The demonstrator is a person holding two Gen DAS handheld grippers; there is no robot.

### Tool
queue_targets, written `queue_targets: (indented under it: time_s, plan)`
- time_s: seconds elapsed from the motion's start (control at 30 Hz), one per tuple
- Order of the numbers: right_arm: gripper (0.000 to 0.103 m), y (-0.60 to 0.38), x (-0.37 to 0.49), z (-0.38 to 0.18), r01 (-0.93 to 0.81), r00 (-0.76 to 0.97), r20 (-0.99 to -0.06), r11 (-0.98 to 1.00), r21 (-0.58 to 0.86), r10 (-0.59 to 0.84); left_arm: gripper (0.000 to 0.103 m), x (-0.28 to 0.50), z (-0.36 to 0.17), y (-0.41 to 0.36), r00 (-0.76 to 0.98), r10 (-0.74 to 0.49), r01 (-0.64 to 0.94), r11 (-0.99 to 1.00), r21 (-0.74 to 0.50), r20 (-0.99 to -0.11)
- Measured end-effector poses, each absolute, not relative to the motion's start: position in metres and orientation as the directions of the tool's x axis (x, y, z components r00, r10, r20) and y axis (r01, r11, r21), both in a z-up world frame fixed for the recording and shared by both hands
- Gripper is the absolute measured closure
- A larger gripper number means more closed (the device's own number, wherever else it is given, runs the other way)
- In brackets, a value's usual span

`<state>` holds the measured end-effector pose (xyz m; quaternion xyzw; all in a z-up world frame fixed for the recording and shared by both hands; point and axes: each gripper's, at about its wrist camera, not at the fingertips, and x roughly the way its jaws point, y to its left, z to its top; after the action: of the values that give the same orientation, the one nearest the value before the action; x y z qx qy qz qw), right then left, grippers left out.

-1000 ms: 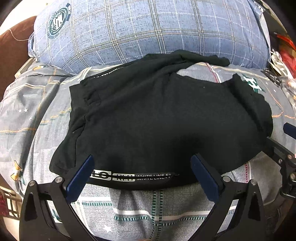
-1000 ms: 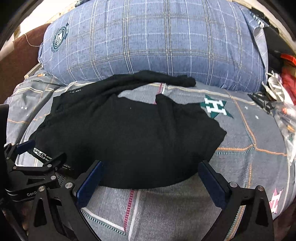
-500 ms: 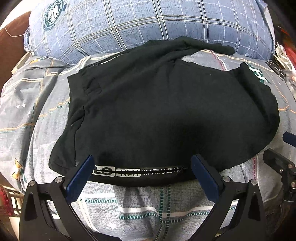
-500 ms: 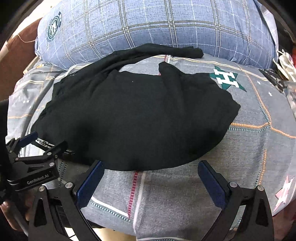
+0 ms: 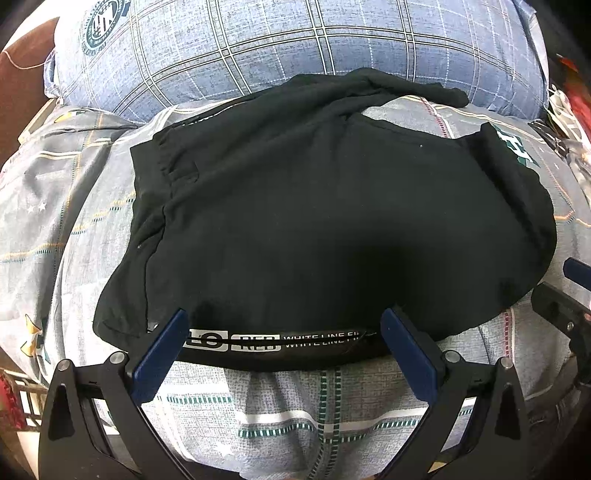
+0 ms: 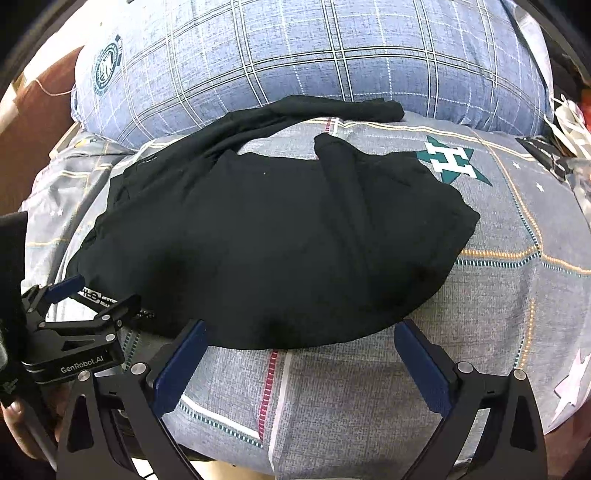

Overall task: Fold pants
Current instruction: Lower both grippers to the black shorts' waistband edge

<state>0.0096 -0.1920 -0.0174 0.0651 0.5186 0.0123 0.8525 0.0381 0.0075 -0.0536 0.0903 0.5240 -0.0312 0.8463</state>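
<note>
black pants (image 5: 332, 229) spread flat mid-bed, folded over once, printed waistband (image 5: 273, 341) at the near edge, one leg (image 6: 332, 109) trailing back against the pillow. left gripper (image 5: 284, 332) just short of the waistband, blue fingers (image 5: 159, 354) spread wide to either side of the white lettering, nothing between them; tips look to be just at the fabric edge, contact hard to call. right gripper (image 6: 301, 339) at the near hem further right, fingers (image 6: 424, 365) equally wide, empty, bare quilt showing between them. in the right wrist view, left gripper body visible low left with "genrobot.ai" marking, a hand (image 6: 18, 424) partly seen below it at the frame edge. in the left wrist view, part of the right gripper's black frame and one blue tip poking in at the right edge. large blue plaid pillow (image 5: 295, 48) with a round crest badge (image 5: 105, 24) across the far side, directly behind the pants and touching the trailing leg. grey patterned quilt (image 6: 498, 295) underneath, thin striped lines, small stars, green star with a white "h" (image 6: 452, 160) just beside the pants' far right corner, partly covered in the left wrist view. brown headboard or furniture (image 5: 22, 81) far left. clutter at far right edge: white and red items (image 5: 565, 103), too blurred to identify. nothing lying on top of the pants. bright daylight, some glare on the pillow.
</note>
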Motion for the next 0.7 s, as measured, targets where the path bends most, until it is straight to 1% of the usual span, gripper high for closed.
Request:
queue_targets:
  time_s: [0.33,0.53,0.7]
  plan:
    - [0.004,-0.1959,0.0098,-0.0187,0.065,0.469,-0.880,0.990,0.126,0.082,0.000,0.0374,-0.0536,0.0113,0.449,0.056,0.133,0.983,0.128,-0.892]
    - [0.004,-0.1971,0.0093,-0.0189,0.067,0.474,-0.875,0.987,0.146,0.097,0.000,0.0357,-0.0521,0.0087,0.461,0.078,0.131,0.979,0.154,-0.884]
    - [0.004,-0.1972,0.0098,-0.0175,0.065,0.488,-0.866,0.985,0.158,0.106,0.000,0.0357,-0.0456,0.0125,0.479,0.069,0.116,0.983,0.141,-0.875]
